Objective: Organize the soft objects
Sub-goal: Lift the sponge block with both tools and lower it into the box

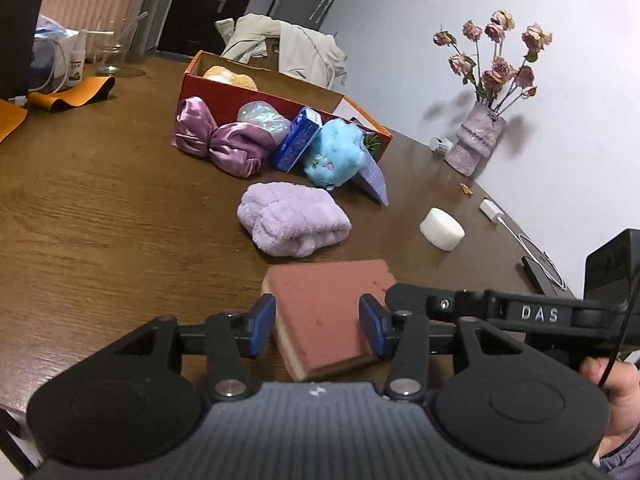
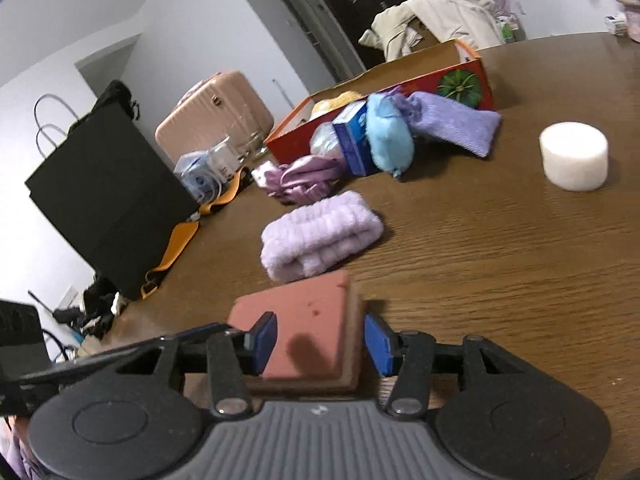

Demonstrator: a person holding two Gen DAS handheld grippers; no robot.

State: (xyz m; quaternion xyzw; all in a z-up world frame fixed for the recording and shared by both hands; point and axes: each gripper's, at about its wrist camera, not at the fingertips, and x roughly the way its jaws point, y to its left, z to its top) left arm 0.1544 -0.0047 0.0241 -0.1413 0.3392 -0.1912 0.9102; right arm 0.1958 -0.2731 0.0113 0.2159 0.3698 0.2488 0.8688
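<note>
I see the pink sponge (image 1: 332, 312) low in the frame on the bench (image 1: 100, 208) — both the left gripper (image 1: 318, 326) and right gripper (image 2: 320, 342) straddle it, spread, pads apparently not squeezing. The lilac towel (image 1: 294, 220) lies just beyond.

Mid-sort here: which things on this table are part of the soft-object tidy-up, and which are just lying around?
Job items:
pink sponge, between both grippers
lilac towel
blue plush
purple satin bundle
purple cloth
white foam puck
red box

Lying about:
vase of dried flowers
black bag
pink suitcase
jacket
white cable
</note>
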